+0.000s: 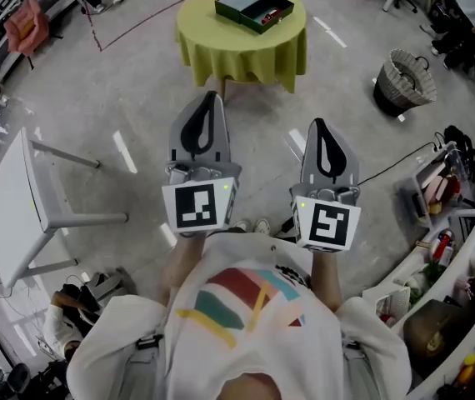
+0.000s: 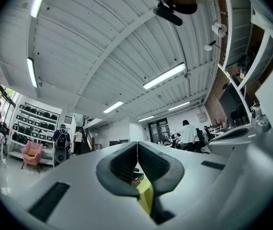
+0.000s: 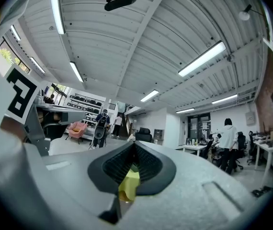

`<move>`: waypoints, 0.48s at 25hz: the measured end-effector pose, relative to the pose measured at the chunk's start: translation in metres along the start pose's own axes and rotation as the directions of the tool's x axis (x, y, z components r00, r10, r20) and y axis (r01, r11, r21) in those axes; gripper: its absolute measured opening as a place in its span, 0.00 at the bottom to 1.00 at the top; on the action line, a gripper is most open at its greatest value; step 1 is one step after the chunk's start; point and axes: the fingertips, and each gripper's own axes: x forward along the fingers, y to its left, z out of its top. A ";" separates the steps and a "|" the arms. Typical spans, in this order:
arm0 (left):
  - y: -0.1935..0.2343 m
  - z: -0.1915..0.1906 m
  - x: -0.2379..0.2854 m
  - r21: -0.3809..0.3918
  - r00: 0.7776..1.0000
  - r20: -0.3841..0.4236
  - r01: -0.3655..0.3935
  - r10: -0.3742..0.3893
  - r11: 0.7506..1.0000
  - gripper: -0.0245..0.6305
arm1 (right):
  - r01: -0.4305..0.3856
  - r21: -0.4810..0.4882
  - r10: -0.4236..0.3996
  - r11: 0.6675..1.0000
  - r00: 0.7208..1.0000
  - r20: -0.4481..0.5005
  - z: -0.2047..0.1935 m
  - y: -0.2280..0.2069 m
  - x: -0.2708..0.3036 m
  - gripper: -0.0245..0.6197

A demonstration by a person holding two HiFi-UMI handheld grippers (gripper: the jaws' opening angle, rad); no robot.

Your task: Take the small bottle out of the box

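Close to the person's chest, the left gripper (image 1: 212, 98) and the right gripper (image 1: 319, 125) are held side by side, both pointing forward over the bare floor (image 1: 137, 98). Each gripper view shows its jaws pressed together with nothing between them. Well apart from both, across a stretch of floor, stands a round surface (image 1: 237, 52) draped in a yellow-green cloth. On it, toward the far side, lies the open dark box (image 1: 239, 0), turned so that one corner faces the person. The small bottle should be inside it, but it is too small to make out; only a reddish patch shows in the right-hand half. The box lies straight ahead and between the lines of the two grippers, a little closer to the left one, whose tip also reaches further forward. Neither can reach it yet, so the person probably has to walk up and spread a pair of jaws first.
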 end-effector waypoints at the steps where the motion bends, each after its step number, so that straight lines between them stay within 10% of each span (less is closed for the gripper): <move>1: -0.003 -0.001 0.003 0.009 1.000 -0.002 0.007 -0.007 1.000 0.06 | 0.005 0.002 -0.005 1.000 1.000 0.000 -0.003 -0.004 0.001 0.04; 12: -0.010 -0.014 0.039 0.000 1.000 0.018 -0.016 0.016 1.000 0.06 | -0.010 0.031 0.012 0.999 0.999 -0.042 -0.029 -0.031 0.019 0.04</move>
